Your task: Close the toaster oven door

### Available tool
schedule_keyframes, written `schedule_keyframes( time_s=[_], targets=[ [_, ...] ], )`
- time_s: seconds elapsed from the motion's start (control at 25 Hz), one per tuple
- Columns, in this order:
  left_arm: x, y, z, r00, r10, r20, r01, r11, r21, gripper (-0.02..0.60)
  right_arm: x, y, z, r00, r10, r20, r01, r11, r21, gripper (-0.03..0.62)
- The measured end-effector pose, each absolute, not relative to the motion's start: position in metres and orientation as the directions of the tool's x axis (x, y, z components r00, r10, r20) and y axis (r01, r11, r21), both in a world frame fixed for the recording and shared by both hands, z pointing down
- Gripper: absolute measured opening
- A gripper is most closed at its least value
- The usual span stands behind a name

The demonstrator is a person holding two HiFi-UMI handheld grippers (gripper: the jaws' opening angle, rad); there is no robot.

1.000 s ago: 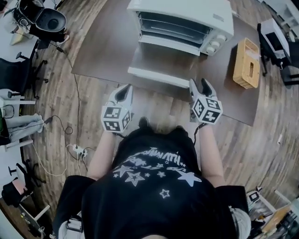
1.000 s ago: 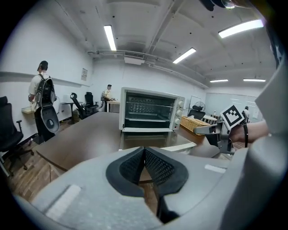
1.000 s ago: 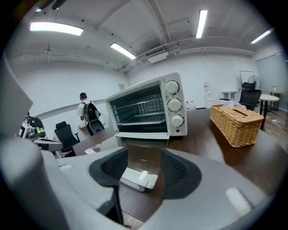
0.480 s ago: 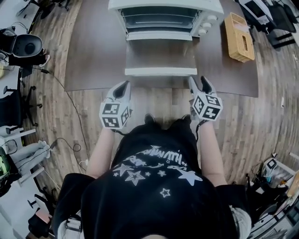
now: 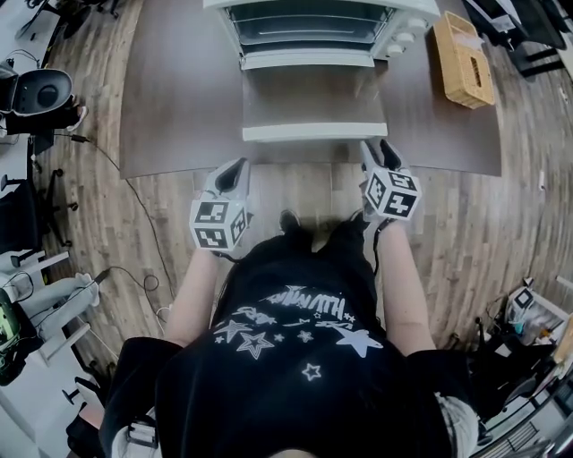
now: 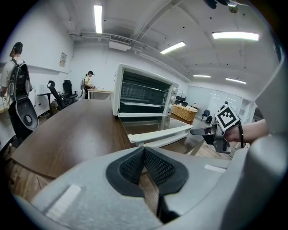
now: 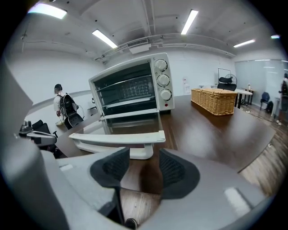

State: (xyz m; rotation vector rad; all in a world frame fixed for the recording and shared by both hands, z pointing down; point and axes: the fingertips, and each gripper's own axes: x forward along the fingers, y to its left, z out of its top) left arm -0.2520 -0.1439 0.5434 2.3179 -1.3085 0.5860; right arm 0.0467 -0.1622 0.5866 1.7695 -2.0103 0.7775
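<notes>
A white toaster oven (image 5: 313, 18) stands at the back of the brown table (image 5: 179, 98). Its glass door (image 5: 313, 94) lies flat open, with the white handle (image 5: 313, 131) toward me. My right gripper (image 5: 379, 154) hovers at the table's front edge, just off the handle's right end. Its jaws are closing, still apart, with nothing between them (image 7: 144, 168); the handle (image 7: 117, 138) lies just beyond them. My left gripper (image 5: 233, 173) hangs below the table edge, left of the handle, with its pads together (image 6: 144, 152). The left gripper view shows the oven (image 6: 144, 96) and the handle (image 6: 159, 134).
A wicker basket (image 5: 464, 58) sits on the table right of the oven. The floor around is wood planks. An office chair (image 5: 40, 89) and cables lie to the left. A person with a backpack (image 6: 18, 76) stands far off.
The right gripper has moved up to the table edge beside the handle's right end. The oven sits higher in the head view. The left gripper has barely shifted.
</notes>
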Motion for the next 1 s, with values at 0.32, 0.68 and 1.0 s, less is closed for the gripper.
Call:
schedule_keyframes(
  time_s=[0.32, 0.68, 1.0],
  targets=[
    [-0.256, -0.137, 0.553, 0.463, -0.683, 0.565, -0.872, -0.466, 0.151, 0.011, 0.041, -0.179, 0.598, -0.144, -0.785, 0.602, -0.989, 0.092, -0.117, 0.164],
    [-0.260, -0.139, 0.556, 0.447, -0.697, 0.561, -0.883, -0.444, 0.153, 0.011, 0.047, -0.188, 0.602, -0.095, -0.788, 0.609, -0.995, 0.062, -0.076, 0.104],
    [-0.267, -0.142, 0.549, 0.453, -0.710, 0.539, -0.884, -0.436, 0.168, 0.011, 0.049, -0.188, 0.585, -0.076, -0.790, 0.609, -0.997, 0.039, -0.073, 0.083]
  ],
)
